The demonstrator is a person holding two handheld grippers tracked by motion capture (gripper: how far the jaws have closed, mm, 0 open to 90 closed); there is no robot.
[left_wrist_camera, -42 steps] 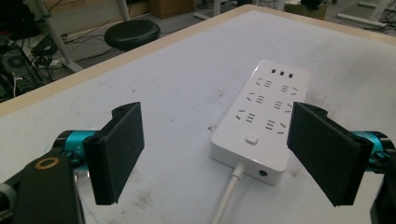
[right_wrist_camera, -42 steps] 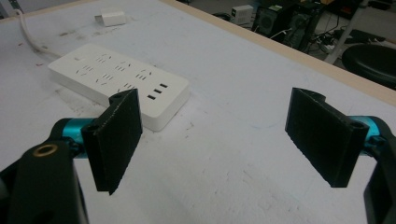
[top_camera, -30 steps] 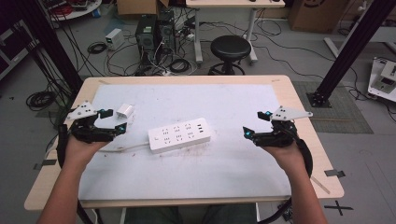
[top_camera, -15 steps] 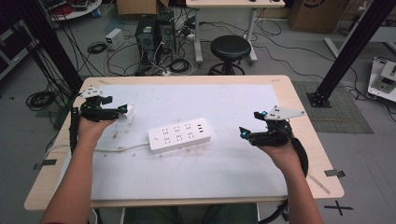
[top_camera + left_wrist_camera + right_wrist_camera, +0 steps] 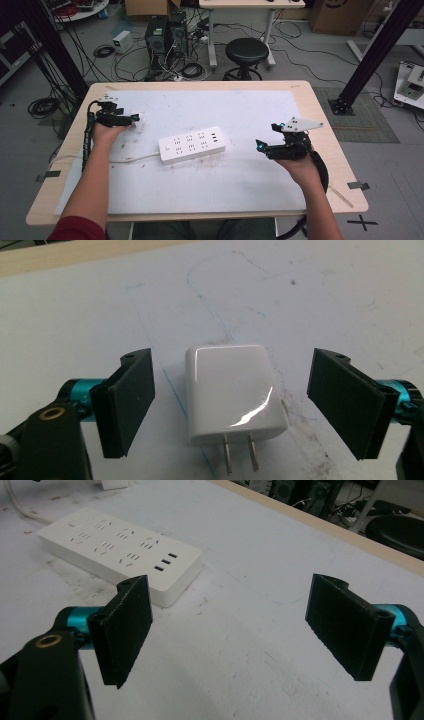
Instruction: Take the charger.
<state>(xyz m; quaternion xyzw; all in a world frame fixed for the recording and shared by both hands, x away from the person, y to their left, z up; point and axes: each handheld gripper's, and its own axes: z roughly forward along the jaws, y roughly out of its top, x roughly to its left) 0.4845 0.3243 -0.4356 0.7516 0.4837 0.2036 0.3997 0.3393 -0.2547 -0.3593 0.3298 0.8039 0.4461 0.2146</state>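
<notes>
- The white charger block [image 5: 235, 392] lies flat on the table's white mat at about ten o'clock from the power strip, near the far-left corner; in the left gripper view it sits squarely between the two black pads, its two metal prongs [image 5: 239, 452] pointing back toward the camera
- A second ago the left gripper [image 5: 134, 119] was nearer the person, short of the block; now it has moved forward to it, jaws spread wide on either side, nothing pinched yet
- To my eye that means the approach is over and the squeeze comes next, probably to carry the block to the strip
- The block is a glossy, rounded-corner plastic slab with a bright glare streak; it looks slippery, while the pads [image 5: 129, 400] look matte and finely textured
- The power strip [image 5: 192, 145] at the middle of the mat is a long white bar with rows of slots and three small ports at one end, its cord [image 5: 131, 160] trailing off toward eight o'clock
- The right gripper [image 5: 261, 146] hovers at three o'clock of the strip, well apart from it, jaws wide and empty
- The mat [image 5: 240, 180] is scuffed with brownish specks and faint blue pen lines; pale wood table [image 5: 330, 150] edges frame it
</notes>
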